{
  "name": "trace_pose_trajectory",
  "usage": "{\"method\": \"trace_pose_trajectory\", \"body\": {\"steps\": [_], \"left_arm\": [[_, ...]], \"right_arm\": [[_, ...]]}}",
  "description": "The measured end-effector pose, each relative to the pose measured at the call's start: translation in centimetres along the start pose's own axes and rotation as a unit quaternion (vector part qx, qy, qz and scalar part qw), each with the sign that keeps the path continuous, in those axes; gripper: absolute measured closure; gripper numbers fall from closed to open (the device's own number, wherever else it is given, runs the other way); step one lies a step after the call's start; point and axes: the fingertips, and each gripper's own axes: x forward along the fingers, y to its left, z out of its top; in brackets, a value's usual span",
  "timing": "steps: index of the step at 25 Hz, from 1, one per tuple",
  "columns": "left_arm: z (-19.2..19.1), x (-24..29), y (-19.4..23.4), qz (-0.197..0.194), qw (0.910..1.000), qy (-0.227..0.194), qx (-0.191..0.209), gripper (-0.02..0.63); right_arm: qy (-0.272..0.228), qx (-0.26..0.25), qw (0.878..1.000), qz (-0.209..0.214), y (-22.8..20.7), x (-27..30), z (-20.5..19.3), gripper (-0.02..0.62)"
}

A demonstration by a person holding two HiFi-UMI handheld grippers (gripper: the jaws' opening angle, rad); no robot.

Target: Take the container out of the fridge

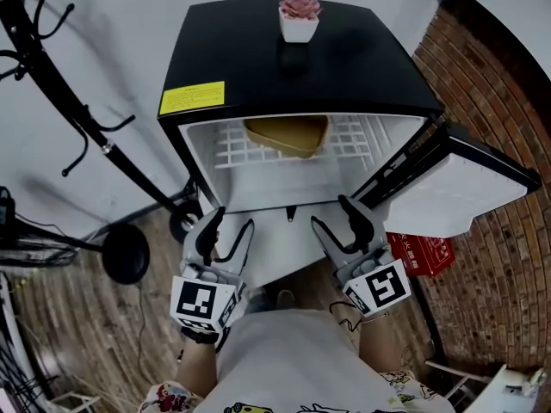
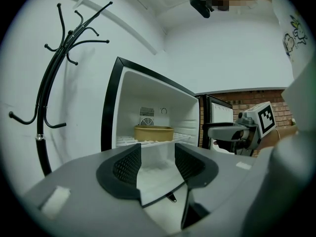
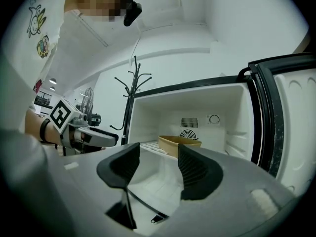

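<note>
Claws first, nearest the camera: the left claw (image 1: 229, 227) hangs before the open fridge with its jaws spread wide and only air between them, fully released. Just beside it, the right claw (image 1: 329, 212) tells the same story: jaws apart, empty, pointing into the cabinet. Both sit short of the opening, touching nothing inside.

Past them, the small black fridge (image 1: 258, 58) with a white interior stands with its door (image 1: 456, 188) swung out to the right. Up on the white wire shelf (image 1: 362, 136) sits the shallow tan plastic container (image 1: 288, 134), upright, toward the back of the compartment and well apart from both claws. The left gripper view has it straight ahead above the jaws. The right gripper view has it in front of the round fan grille (image 3: 189, 134).

On the fridge top there's a yellow sticker (image 1: 191, 98) at the front left corner and, at the back, a pink succulent in a white square pot (image 1: 299, 17). Off to the left, a black coat stand (image 1: 77, 101) rises against the white wall.
</note>
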Motion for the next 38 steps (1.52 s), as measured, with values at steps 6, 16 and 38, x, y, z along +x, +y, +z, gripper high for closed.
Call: {"method": "trace_pose_trajectory", "body": {"steps": [6,16,38], "left_arm": [[0.1,0.1,-0.3,0.012,0.9999,-0.005,-0.003,0.399],[-0.1,0.7,-1.1,0.005,1.0000,-0.004,-0.005,0.399],[-0.6,1.1,-2.4,0.009,0.9999,0.003,-0.012,0.400]], "right_arm": [[-0.001,-0.009,1.000,0.012,-0.4,0.0,0.0,0.357],[0.018,-0.060,0.998,0.025,-0.7,1.0,-0.5,0.357],[0.060,-0.203,0.974,0.080,-1.8,5.6,-0.4,0.357]]}}
